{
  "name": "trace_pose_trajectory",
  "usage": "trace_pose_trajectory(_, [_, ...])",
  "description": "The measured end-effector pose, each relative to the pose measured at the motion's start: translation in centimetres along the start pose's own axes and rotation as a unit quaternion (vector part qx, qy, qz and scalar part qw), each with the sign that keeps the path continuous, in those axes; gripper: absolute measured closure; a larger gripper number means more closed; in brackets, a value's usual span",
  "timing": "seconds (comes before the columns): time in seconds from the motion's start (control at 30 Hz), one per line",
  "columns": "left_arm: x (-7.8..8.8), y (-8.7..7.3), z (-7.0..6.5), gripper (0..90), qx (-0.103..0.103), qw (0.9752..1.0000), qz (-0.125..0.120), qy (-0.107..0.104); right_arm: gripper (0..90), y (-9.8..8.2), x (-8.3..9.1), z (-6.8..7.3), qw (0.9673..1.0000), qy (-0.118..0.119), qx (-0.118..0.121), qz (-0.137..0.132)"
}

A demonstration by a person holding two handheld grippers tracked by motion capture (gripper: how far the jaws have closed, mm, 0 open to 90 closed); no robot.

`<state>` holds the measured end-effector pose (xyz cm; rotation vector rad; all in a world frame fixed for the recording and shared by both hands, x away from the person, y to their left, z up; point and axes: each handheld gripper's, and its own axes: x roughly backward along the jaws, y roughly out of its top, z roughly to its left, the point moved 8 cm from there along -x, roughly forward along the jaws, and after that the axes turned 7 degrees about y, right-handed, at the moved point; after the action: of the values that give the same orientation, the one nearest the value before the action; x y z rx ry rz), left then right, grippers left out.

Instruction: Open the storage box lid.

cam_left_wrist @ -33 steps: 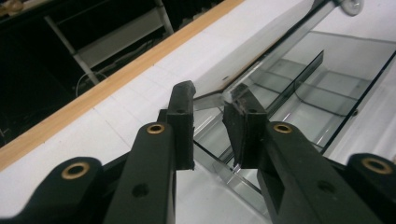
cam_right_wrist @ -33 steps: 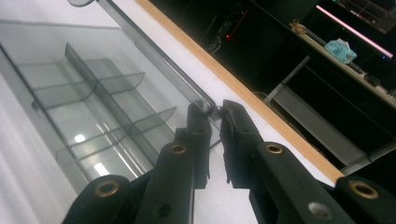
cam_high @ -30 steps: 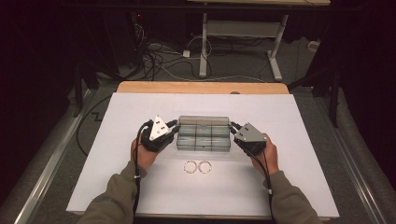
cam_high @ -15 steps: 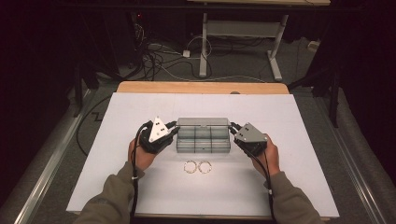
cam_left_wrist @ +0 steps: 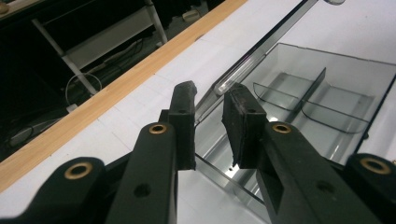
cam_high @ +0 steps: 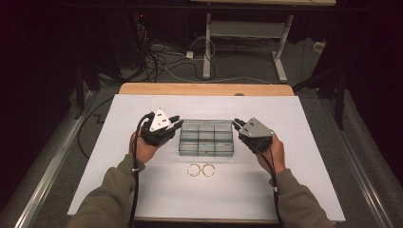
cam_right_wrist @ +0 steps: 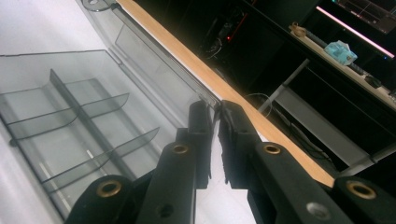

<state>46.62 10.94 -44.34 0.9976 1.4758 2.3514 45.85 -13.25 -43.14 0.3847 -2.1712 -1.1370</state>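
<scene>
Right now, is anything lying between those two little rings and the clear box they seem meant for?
Nothing visible does. The two rings lie on bare white table just in front of the clear box, whose lid is raised, with a gripper at each end, so its compartments are open from above.

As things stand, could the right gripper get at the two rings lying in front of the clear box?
Probably yes, once freed: the right gripper is clamped on the open lid of the clear box. The rings lie on bare table with nothing between.

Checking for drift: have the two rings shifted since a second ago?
No. The two rings lie just in front of the clear box, as before.
</scene>
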Motion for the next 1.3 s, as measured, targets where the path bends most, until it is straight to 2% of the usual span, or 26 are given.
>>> trace_pose_trajectory(0.1, [-0.3,0.4,0.5,71.4,0.006,1.0000,-0.005,0.001,83.7,0.4,-0.2,-0.4,1.0000,-0.004,0.008,0.001])
trace_pose_trajectory(0.23, [-0.9,0.9,1.2,70.8,0.018,0.9998,-0.004,-0.001,83.3,0.9,-0.7,-1.1,1.0000,-0.007,0.001,-0.003])
trace_pose_trajectory(0.37, [-1.7,1.3,1.8,70.7,0.022,0.9998,-0.001,0.002,82.8,1.3,-1.3,-2.0,0.9998,-0.006,-0.018,-0.009])
trace_pose_trajectory(0.47, [-2.5,1.5,2.0,70.8,0.034,0.9994,-0.001,0.000,82.1,1.6,-1.8,-2.6,0.9995,-0.005,-0.030,-0.011])
trace_pose_trajectory(0.63, [-3.3,2.0,2.7,69.7,0.036,0.9993,0.000,0.004,81.4,1.9,-2.6,-3.6,0.9991,-0.004,-0.041,-0.008])
trace_pose_trajectory(0.67, [-3.5,2.1,2.9,69.2,0.031,0.9995,-0.002,0.009,81.2,2.0,-2.8,-3.7,0.9991,-0.005,-0.042,-0.007])
trace_pose_trajectory(0.73, [-3.8,2.1,3.0,68.7,0.039,0.9992,0.001,0.008,80.7,2.0,-3.1,-4.0,0.9987,-0.005,-0.049,-0.010])
trace_pose_trajectory(0.9, [-4.5,2.1,3.3,67.9,0.062,0.9980,-0.013,0.006,79.4,1.9,-4.0,-4.6,0.9963,-0.005,-0.083,-0.023])
trace_pose_trajectory(1.17, [-5.5,1.7,3.5,67.9,0.109,0.9933,-0.040,0.004,77.7,1.0,-5.3,-4.8,0.9921,-0.008,-0.122,-0.029])
trace_pose_trajectory(1.23, [-5.7,1.6,3.5,67.9,0.115,0.9925,-0.043,0.007,77.2,0.8,-5.6,-4.8,0.9905,-0.007,-0.133,-0.033])
trace_pose_trajectory(1.3, [-6.0,1.4,3.6,68.0,0.113,0.9928,-0.039,0.011,77.0,0.6,-5.9,-4.8,0.9890,-0.008,-0.144,-0.035])
